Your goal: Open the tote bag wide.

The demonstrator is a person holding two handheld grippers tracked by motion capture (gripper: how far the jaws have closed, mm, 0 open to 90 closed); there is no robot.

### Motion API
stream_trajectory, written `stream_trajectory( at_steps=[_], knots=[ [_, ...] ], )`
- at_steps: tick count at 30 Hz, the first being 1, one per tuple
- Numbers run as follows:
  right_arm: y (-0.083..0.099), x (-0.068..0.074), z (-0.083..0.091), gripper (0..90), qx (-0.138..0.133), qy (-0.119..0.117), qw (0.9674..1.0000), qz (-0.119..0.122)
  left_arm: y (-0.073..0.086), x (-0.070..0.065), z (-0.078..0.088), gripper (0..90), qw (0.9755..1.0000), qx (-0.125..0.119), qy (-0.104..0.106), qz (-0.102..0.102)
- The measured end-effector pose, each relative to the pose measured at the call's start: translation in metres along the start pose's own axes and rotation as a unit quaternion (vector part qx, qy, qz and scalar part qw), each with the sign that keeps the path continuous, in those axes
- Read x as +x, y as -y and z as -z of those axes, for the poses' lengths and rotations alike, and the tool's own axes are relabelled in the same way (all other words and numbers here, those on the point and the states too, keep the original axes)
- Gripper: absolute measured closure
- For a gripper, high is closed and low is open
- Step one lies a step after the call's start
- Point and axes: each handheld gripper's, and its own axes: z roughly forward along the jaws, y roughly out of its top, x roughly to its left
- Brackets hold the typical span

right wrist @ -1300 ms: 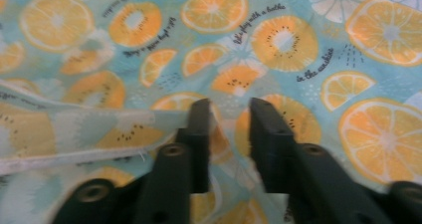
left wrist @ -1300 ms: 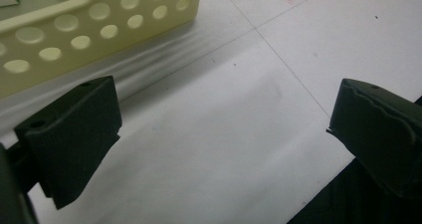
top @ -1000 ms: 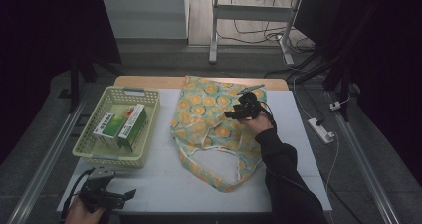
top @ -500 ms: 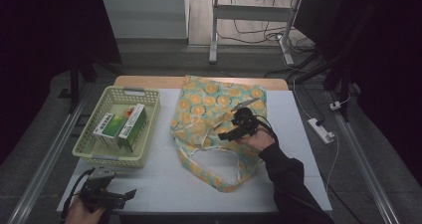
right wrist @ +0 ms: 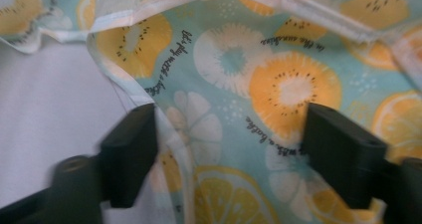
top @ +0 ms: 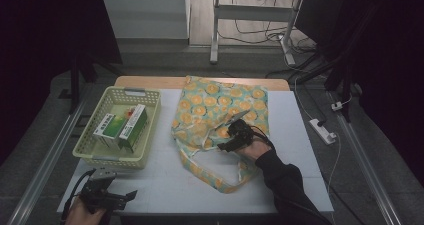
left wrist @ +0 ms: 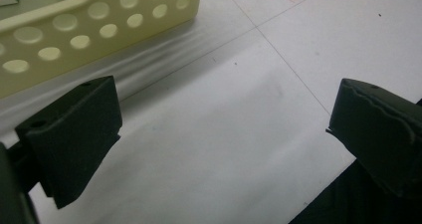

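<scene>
A tote bag printed with orange and white fruit slices lies flat on the white table top, its handles toward the near edge. My right gripper rests low over the bag's near middle. In the right gripper view its jaws stand apart and have just been closing, with the bag's hemmed edge lying between them and not pinched. My left gripper sits at the near left corner. It is open over bare table with nothing between its jaws.
A pale yellow perforated basket holding green-and-white boxes stands at the left; its wall is just beyond the left gripper. A power strip lies on the floor at the right. A frame's legs stand behind the table.
My right gripper has moved from the bag's upper right toward the near left and down onto the bag's middle. The left gripper has stayed put.
</scene>
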Motion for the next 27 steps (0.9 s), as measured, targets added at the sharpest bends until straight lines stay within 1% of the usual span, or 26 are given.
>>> stream_trajectory(
  at_steps=[2, 3, 4, 5, 6, 8, 10, 11, 12, 13, 15, 16, 18, 19, 21, 22, 23, 27],
  knots=[
    [0.0, 0.002, 0.0, 36.6, -0.002, 0.008, 0.9998, 0.015, 0.0, 0.0, 0.0, 0.3, 1.0, 0.0, -0.001, 0.0],
    [0.001, 0.005, 0.0, 47.6, -0.009, 0.012, 0.9994, 0.031, 0.0, 0.0, 0.0, 0.4, 1.0, 0.0, -0.001, 0.0],
    [0.002, 0.005, 0.001, 51.8, -0.01, 0.011, 0.9993, 0.034, 0.0, 0.0, 0.0, 0.4, 1.0, 0.0, -0.001, 0.0],
    [0.002, 0.005, 0.001, 51.8, -0.01, 0.011, 0.9993, 0.034, 0.0, 0.0, 0.0, 0.4, 1.0, 0.0, -0.001, 0.0],
    [0.002, 0.007, 0.001, 63.0, -0.012, 0.008, 0.999, 0.041, 0.0, 0.0, 0.0, 0.4, 1.0, 0.0, -0.002, -0.001],
    [0.001, 0.009, 0.002, 74.2, -0.011, 0.005, 0.9987, 0.049, 0.0, 0.0, 0.0, 0.4, 1.0, 0.0, -0.002, 0.0],
    [0.001, 0.01, 0.002, 83.5, -0.009, 0.001, 0.999, 0.045, 0.0, 0.0, 0.0, 0.4, 1.0, 0.001, -0.002, 0.0],
    [0.001, 0.009, 0.002, 86.3, -0.008, 0.0, 0.999, 0.043, 0.0, 0.0, 0.0, 0.4, 1.0, 0.001, -0.002, 0.0],
    [0.001, 0.009, 0.003, 88.4, -0.007, -0.001, 0.9992, 0.041, 0.0, 0.0, 0.0, 0.4, 1.0, 0.001, -0.002, 0.0],
    [0.001, 0.009, 0.003, 88.4, -0.007, -0.001, 0.9992, 0.041, 0.0, 0.0, 0.0, 0.4, 1.0, 0.001, -0.002, 0.0],
    [0.0, 0.007, 0.004, 90.0, -0.011, -0.005, 0.9994, 0.033, 0.0, 0.0, 0.0, 0.4, 1.0, 0.001, -0.002, 0.0],
    [0.0, 0.006, 0.006, 90.0, -0.02, -0.008, 0.9994, 0.027, 0.0, 0.0, 0.0, 0.4, 1.0, 0.001, -0.002, 0.0],
    [0.0, 0.006, 0.008, 90.0, -0.023, -0.008, 0.9994, 0.026, 0.0, 0.0, 0.0, 0.4, 1.0, 0.002, -0.002, 0.0],
    [-0.001, 0.005, 0.013, 90.0, -0.038, -0.01, 0.999, 0.021, 0.0, 0.0, 0.0, 0.4, 1.0, 0.002, -0.002, 0.0],
    [-0.001, 0.005, 0.015, 90.0, -0.042, -0.012, 0.9989, 0.019, 0.0, 0.0, 0.0, 0.4, 1.0, 0.002, -0.002, 0.0],
    [-0.002, 0.004, 0.02, 90.0, -0.057, -0.016, 0.9981, 0.015, 0.0, 0.0, 0.0, 0.5, 1.0, 0.001, -0.002, 0.0],
    [-0.002, 0.004, 0.02, 90.0, -0.057, -0.016, 0.9981, 0.015, 0.0, 0.0, 0.0, 0.5, 1.0, 0.001, -0.002, 0.0],
    [-0.003, 0.003, 0.027, 90.0, -0.072, -0.019, 0.9972, 0.002, 0.0, 0.0, 0.0, 0.5, 1.0, 0.001, -0.002, 0.0]
  ],
)
